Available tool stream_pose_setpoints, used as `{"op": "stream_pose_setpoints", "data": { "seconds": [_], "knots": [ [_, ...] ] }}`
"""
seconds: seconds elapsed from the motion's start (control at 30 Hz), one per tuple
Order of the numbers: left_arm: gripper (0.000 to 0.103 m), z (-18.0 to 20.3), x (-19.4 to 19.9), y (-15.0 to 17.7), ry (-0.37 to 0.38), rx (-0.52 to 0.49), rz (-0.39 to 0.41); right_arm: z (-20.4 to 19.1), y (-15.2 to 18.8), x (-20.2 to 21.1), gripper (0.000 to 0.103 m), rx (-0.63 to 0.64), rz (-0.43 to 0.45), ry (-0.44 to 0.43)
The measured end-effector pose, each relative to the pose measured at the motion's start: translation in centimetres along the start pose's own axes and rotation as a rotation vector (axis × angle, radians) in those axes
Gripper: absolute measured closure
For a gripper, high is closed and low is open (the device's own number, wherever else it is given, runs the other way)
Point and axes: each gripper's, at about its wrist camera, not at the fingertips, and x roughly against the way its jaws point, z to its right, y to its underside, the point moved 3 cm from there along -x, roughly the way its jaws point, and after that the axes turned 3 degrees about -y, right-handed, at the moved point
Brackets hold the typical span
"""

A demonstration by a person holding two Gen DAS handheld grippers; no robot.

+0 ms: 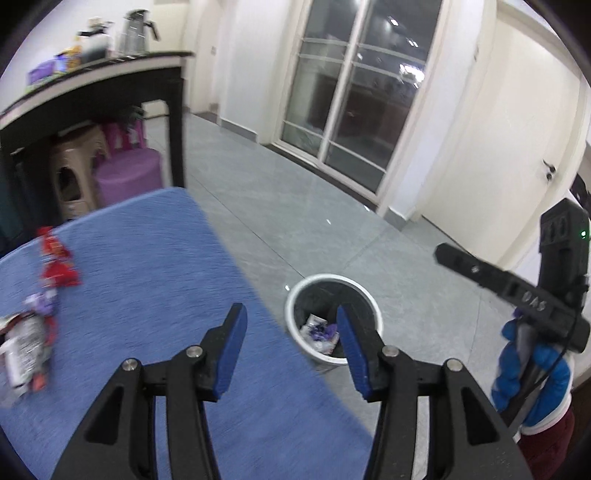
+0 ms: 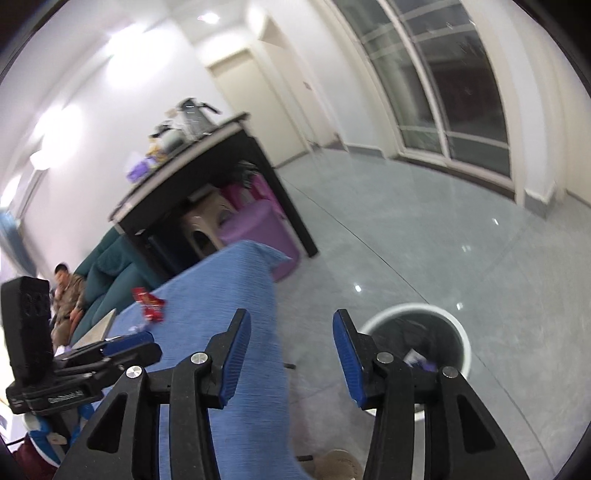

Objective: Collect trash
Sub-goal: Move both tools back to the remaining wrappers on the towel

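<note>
L gripper (image 1: pixel 291 325) jaws parted, empty. R gripper (image 2: pixel 291 332) likewise released. Bin (image 1: pixel 295 295) set on floor beside table (image 1: pixel 147 258) edge for short drops. Wrappers (image 1: pixel 55 266) remain on table.

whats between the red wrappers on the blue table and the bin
Only bare blue table, then grey floor; nothing lies between the red wrappers and the bin, clearest in the left wrist view.

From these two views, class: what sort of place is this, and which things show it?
Probably a home living room: a teal sofa, a dark side table with a kettle, and glass doors.
</note>
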Motion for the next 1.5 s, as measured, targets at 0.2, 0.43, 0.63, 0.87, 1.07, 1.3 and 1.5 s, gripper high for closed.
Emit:
{"op": "stream_pose_setpoints", "data": {
  "seconds": [0.2,0.43,0.63,0.87,1.07,1.3,1.5],
  "knots": [
    [0.054,-7.5,7.1,2.3,-0.087,0.083,0.097,-8.8,-0.8,0.7,0.056,0.136,0.008,-0.068],
    [0.046,-16.4,13.5,6.0,-0.201,0.175,0.178,-18.1,0.1,-1.1,0.045,0.267,-0.024,-0.148],
    [0.04,-25.2,16.5,9.6,-0.286,0.284,0.196,-24.3,1.6,-4.5,0.037,0.357,-0.088,-0.197],
    [0.04,-32.2,15.2,13.1,-0.335,0.377,0.143,-29.9,4.8,-10.6,0.034,0.426,-0.206,-0.231],
    [0.04,-35.4,11.5,13.8,-0.308,0.392,0.091,-33.3,8.1,-16.9,0.03,0.472,-0.321,-0.249],
    [0.041,-36.9,7.2,13.4,-0.254,0.386,0.057,-35.8,11.0,-23.5,0.024,0.494,-0.417,-0.246],
    [0.051,-37.8,4.7,13.5,-0.22,0.382,0.027,-36.9,12.7,-28.3,0.024,0.506,-0.47,-0.224]
  ]
}}
